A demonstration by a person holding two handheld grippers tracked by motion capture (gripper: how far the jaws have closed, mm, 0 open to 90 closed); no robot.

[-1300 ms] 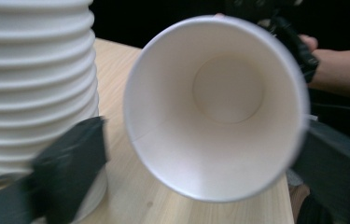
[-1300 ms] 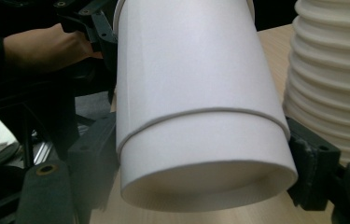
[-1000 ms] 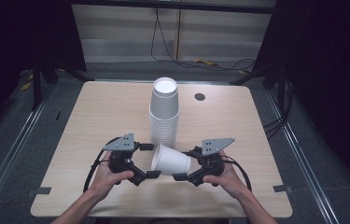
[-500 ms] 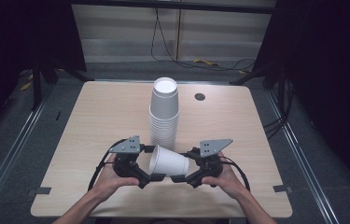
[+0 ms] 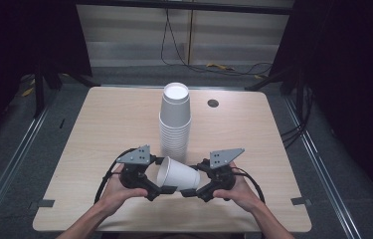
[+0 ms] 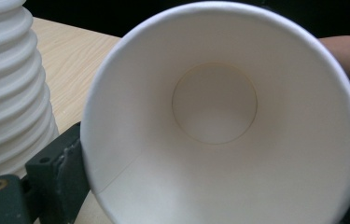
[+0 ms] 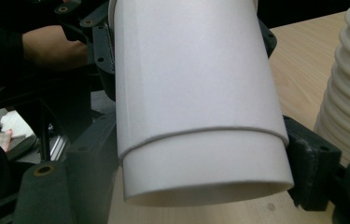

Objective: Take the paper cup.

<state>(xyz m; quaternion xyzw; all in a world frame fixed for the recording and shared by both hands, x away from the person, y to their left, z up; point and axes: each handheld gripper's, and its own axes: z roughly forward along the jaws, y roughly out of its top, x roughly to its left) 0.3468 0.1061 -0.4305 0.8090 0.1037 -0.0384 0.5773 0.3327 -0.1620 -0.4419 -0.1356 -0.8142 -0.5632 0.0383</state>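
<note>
No writing is showing on the plain white paper cup point(image 5: 177, 174), which is lying sideways at lower centre between both grippers. The left gripper point(image 5: 161, 190) is clamping its rim end, the right gripper point(image 5: 188, 191) its base end. The tall stack of white paper cups point(image 5: 175, 122) is standing just behind on the pale wooden table point(image 5: 104, 119).

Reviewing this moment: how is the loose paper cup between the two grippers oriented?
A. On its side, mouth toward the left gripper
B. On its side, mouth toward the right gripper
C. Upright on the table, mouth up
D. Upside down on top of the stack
A. The paper cup lies sideways between the grippers: the left gripper view looks straight into its open mouth, while the right gripper view faces its narrower base end.
</note>
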